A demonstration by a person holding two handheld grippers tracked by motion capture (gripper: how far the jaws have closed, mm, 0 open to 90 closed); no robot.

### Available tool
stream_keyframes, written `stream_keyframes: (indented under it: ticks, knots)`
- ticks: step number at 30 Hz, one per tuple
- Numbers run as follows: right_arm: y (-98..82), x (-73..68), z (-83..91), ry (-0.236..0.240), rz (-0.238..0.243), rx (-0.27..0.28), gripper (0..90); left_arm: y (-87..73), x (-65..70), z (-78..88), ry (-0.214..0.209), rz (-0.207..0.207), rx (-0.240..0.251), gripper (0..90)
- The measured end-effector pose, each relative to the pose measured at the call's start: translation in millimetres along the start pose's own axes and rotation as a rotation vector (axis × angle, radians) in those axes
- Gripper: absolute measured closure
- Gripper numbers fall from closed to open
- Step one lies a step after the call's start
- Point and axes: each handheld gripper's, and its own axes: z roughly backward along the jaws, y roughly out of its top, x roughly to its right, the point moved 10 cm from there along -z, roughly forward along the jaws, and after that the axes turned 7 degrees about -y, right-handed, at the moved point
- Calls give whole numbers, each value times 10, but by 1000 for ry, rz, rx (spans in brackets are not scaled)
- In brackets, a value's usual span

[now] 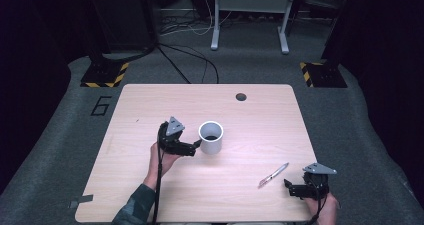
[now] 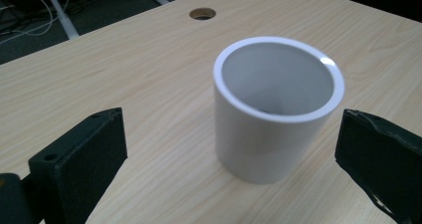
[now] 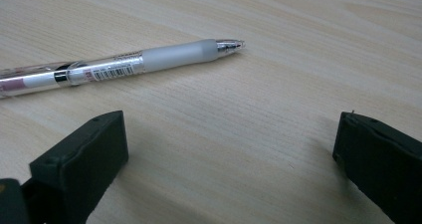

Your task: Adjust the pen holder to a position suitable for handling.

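A white cylindrical cup (image 1: 210, 137) stands upright and empty near the middle of the wooden table (image 1: 150, 105). My left gripper (image 1: 196, 145) is just to its left, held by a hand. In the left gripper view the cup (image 2: 278, 114) sits ahead between the wide open jaws of the left gripper (image 2: 232, 134), touching neither. A clear pen with a silver tip (image 1: 274, 175) lies at the front right. My right gripper (image 1: 288, 186) rests close behind it, open. In the right gripper view the pen (image 3: 124, 64) lies crosswise beyond the right gripper (image 3: 229, 139).
A round cable hole (image 1: 241, 96) is in the table's far side. Grey tape (image 1: 80, 201) marks the front left corner. On the floor beyond are cables (image 1: 190, 60), white desk legs (image 1: 216, 30) and hazard-striped bases (image 1: 105, 75).
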Motion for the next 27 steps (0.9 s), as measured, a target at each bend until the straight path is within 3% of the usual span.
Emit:
stream_keyframes:
  ticks: [10,16,18,22,27]
  knots:
    - [1,0,0,0,2,1,3,-463,-373,162,59,51,-73,2]
    - [2,2,-1,1,6,3,3,-771,-639,224,73,146,-128,1]
    - [2,1,-1,1,5,2,4,-861,-719,249,110,143,-142,2]
    - [1,-1,0,1,2,1,4,-1053,-863,293,146,153,-189,1]
    - [1,-1,1,1,4,2,4,-1205,-960,331,161,176,-203,2]
